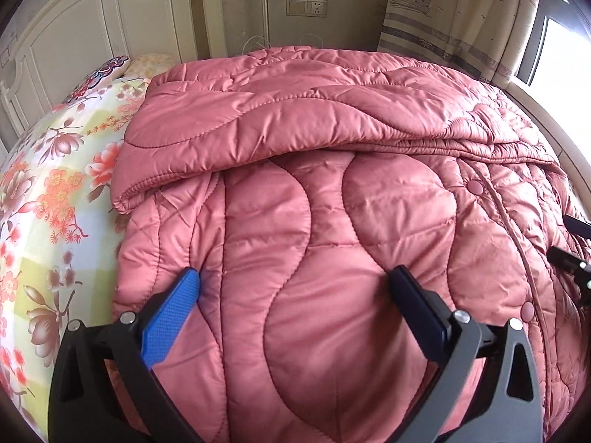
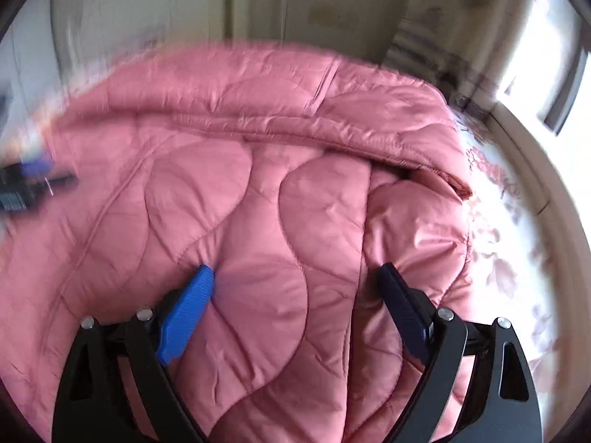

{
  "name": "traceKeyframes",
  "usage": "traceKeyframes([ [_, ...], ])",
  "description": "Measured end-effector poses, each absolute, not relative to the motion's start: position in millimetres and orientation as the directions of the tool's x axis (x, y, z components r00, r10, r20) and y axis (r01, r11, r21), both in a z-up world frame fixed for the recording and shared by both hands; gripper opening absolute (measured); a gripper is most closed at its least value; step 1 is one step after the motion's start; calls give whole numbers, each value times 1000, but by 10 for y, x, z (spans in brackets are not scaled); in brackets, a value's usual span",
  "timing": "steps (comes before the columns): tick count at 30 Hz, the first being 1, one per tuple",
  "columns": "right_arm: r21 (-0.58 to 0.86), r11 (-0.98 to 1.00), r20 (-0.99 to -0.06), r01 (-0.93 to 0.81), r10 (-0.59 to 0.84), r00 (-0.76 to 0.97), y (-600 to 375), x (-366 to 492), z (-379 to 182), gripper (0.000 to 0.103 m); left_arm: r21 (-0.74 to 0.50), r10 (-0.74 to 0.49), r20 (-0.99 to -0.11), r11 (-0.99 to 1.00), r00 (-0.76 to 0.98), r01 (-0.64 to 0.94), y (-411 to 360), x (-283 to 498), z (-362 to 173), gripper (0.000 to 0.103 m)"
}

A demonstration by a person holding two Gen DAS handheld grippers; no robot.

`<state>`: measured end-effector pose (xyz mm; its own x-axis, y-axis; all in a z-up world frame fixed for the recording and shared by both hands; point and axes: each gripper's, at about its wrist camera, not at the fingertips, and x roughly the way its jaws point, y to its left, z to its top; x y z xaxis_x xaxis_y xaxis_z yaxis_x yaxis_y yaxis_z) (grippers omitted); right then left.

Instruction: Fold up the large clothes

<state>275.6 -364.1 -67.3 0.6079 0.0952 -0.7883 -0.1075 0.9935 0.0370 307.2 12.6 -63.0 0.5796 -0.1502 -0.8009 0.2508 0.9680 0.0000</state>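
The left gripper (image 1: 295, 277) has two black arms with triangle holes and round silver screws. One finger pad (image 1: 168, 317) is bright blue and bumpy; the other is dark navy. The right gripper (image 2: 297, 275) looks the same: black frame, silver screws, one blue pad, one navy.

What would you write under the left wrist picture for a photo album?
Open left gripper poised over a partly folded pink quilted coat lying on a floral bedsheet.
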Motion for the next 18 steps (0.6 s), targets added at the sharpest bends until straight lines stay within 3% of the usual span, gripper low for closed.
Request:
traceKeyframes([
  [9,0,997,-806,-79,47,590,-3633,2740,-647,86,8,-139,-805,969,577,245,113,3068,-620,101],
  [12,49,996,-769,-74,85,633,-3561,2610,-466,86,63,-53,-802,983,595,173,82,2970,-514,101],
  [16,50,986,-735,-160,145,663,-3317,2442,-302,86,13,-153,-749,969,644,245,-125,2583,-247,101],
  [18,16,979,-759,-201,143,635,-3154,2437,-389,86,79,-128,-743,958,657,276,-309,2427,-311,101],
])
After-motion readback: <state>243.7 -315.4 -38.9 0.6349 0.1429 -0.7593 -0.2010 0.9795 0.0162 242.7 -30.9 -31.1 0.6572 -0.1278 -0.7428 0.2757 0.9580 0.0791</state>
